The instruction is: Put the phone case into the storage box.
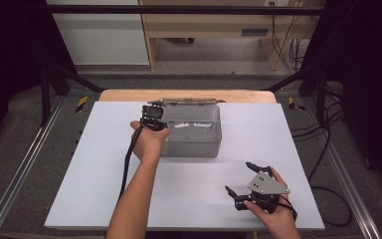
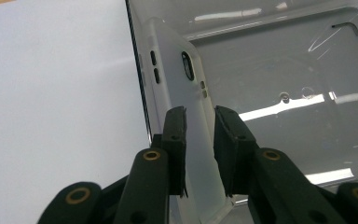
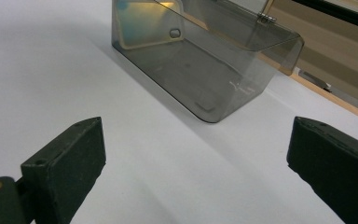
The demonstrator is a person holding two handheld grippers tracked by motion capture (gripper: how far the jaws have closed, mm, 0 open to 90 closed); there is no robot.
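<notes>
A white board (image 1: pixel 129 164) covers the table, whose wooden far edge (image 1: pixel 129 95) peeks out beyond it. A clear, smoky plastic box (image 1: pixel 199 142) stands directly on the board, slightly far of centre, lid hinged open.

Right gripper (image 3: pixel 196 172) low over white table (image 3: pixel 51 56), jaws wide apart with nothing between, smoky clear box (image 3: pixel 205 70) ahead near far edge, lid (image 3: pixel 256 28) hinged open, pale phone case (image 3: pixel 144 23) leaning inside at left end
</notes>
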